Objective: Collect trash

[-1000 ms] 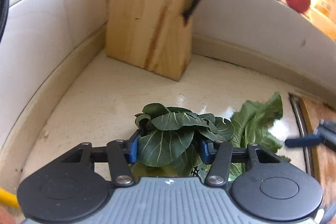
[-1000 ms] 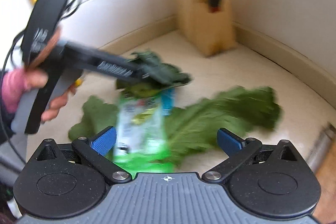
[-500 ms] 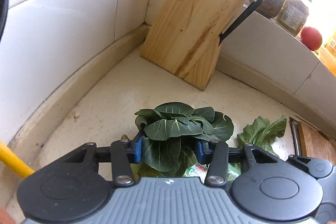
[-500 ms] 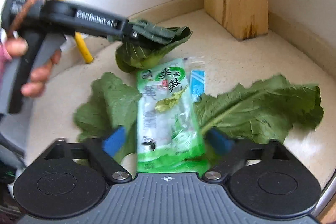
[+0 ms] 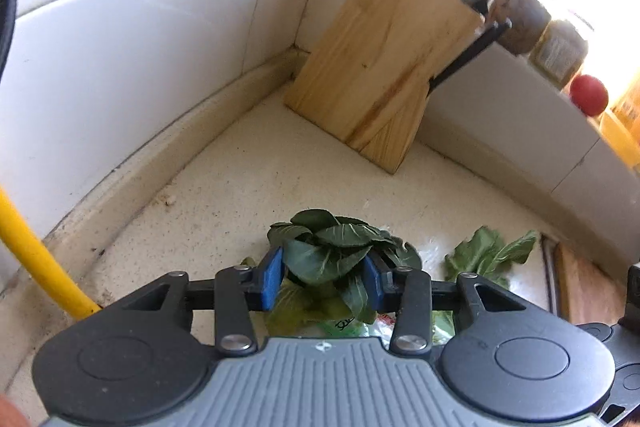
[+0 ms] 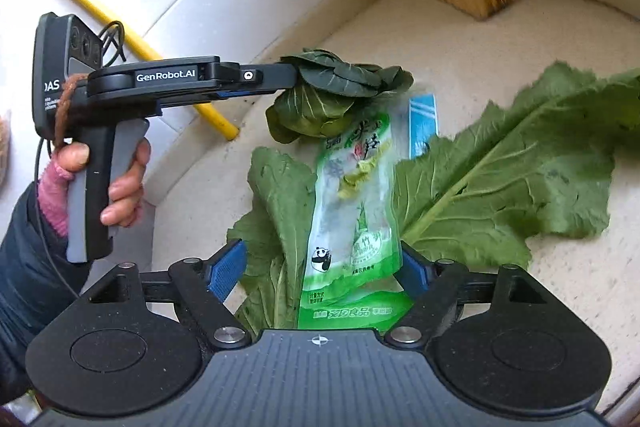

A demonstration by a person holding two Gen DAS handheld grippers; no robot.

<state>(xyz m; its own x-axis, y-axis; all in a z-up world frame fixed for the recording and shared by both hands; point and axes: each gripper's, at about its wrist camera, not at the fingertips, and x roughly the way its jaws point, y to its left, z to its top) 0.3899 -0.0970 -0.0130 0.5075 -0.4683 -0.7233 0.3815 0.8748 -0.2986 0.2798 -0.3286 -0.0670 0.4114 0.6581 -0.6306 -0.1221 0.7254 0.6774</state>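
Collection step under way — left gripper clamps a dark green bok choy head lifted above the speckled beige counter; right gripper, jaws part-spread, straddles a green plastic food packet near the counter's front edge; closing on it seems next.

The left gripper sits low in the middle of the frame. Its two blue pads squeeze a bunch of dark green leaves. Under the bunch, a bit of a green packet peeks out. A lighter green leaf lies on the counter to the right. A wooden knife block stands in the corner, upper middle. A yellow pipe runs along the left edge. A red ball sits at the far right, on a ledge.
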